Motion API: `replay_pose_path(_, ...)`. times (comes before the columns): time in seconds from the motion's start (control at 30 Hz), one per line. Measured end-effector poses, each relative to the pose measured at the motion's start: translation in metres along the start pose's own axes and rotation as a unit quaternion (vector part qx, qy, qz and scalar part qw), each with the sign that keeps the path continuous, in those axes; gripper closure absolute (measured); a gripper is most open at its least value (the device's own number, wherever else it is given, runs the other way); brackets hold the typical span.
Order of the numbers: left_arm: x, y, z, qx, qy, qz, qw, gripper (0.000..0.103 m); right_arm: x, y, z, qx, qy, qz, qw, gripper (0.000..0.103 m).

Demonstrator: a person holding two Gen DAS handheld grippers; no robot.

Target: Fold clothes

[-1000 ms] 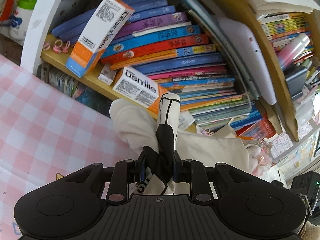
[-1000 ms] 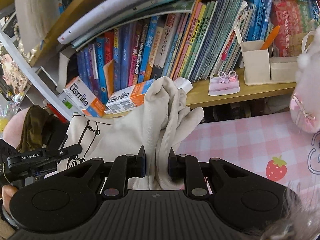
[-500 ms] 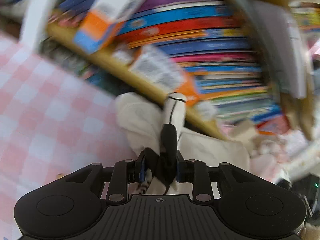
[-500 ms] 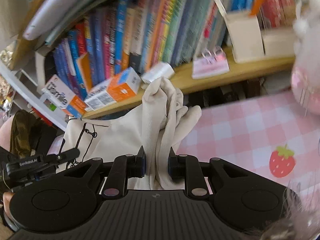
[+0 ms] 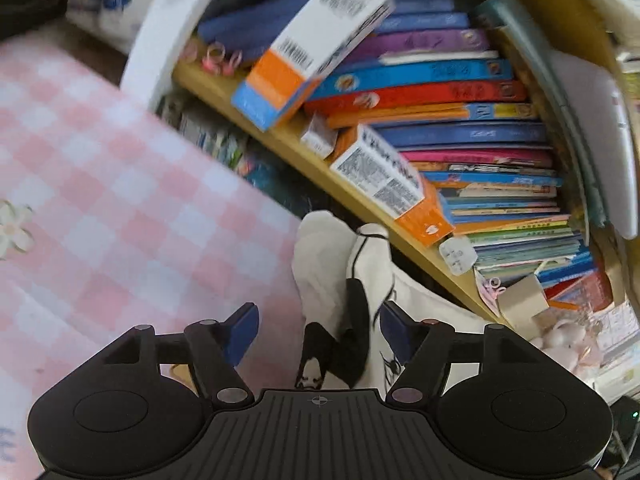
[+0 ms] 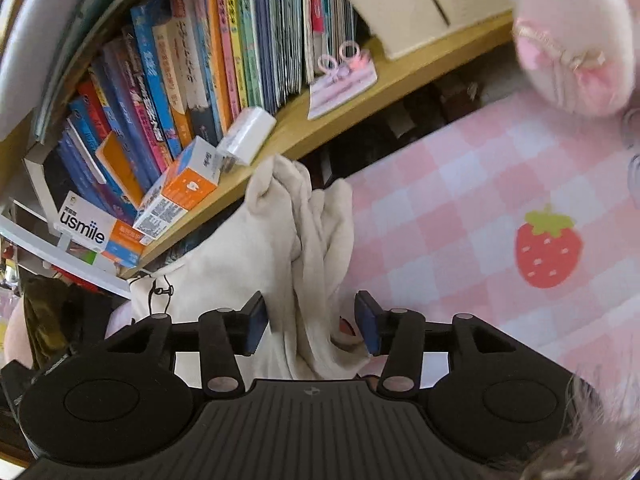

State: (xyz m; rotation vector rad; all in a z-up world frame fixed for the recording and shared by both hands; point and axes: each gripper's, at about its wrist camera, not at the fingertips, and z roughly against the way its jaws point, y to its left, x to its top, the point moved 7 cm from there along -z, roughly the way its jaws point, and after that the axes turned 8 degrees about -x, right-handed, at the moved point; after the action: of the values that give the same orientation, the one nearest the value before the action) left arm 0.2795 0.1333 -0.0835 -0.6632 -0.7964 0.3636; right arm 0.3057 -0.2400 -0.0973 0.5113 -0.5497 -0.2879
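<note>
A cream garment with a black printed figure lies bunched at the far edge of the pink checked tablecloth, against the bookshelf. My left gripper is open, its jaws spread on either side of the bunched black-and-white fabric. In the right wrist view the same cream garment stands in a crumpled ridge. My right gripper is open too, with the fabric loose between its blue pads.
A wooden bookshelf full of books runs close behind the garment, with usmile boxes leaning on its ledge. A pink plush toy sits at the right. A strawberry print marks the cloth.
Both grippers have opened and let go of the garment, which now rests bunched on the table. Both cameras have tilted down toward the tablecloth.
</note>
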Motion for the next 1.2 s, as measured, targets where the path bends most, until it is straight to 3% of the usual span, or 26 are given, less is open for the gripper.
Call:
replay_pose_path(0.43, -0.069, -0.048, 0.058, 0.060, 0.001, -0.121, 0.9909, 0.024, -0.041, 0.014, 0.070, -0.059, -0.071, 0.103, 0.990, 0.037)
replay_pose_path(0.6, -0.098, -0.065, 0.073, 0.060, 0.002, -0.079, 0.9950, 0.023, -0.068, 0.020, 0.090, -0.082, -0.085, 0.147, 0.982, 0.029)
replay_pose_path(0.7, -0.113, -0.075, 0.081, 0.070, -0.002, -0.090, 0.9934, 0.023, -0.083, 0.022, 0.102, -0.096, -0.094, 0.169, 0.977, 0.024)
replay_pose_path(0.8, -0.128, -0.083, 0.088, 0.104, -0.003, -0.136, 0.9853, 0.020, -0.097, 0.023, 0.114, -0.112, -0.115, 0.189, 0.969, 0.019)
replay_pose_path(0.97, -0.153, -0.091, 0.102, 0.156, -0.016, -0.215, 0.9639, 0.012, -0.126, 0.020, 0.127, -0.138, -0.134, 0.229, 0.954, 0.008)
replay_pose_path(1.2, -0.181, -0.098, 0.111, 0.174, -0.021, -0.223, 0.9590, 0.007, -0.159, 0.011, 0.133, -0.153, -0.126, 0.233, 0.952, 0.003)
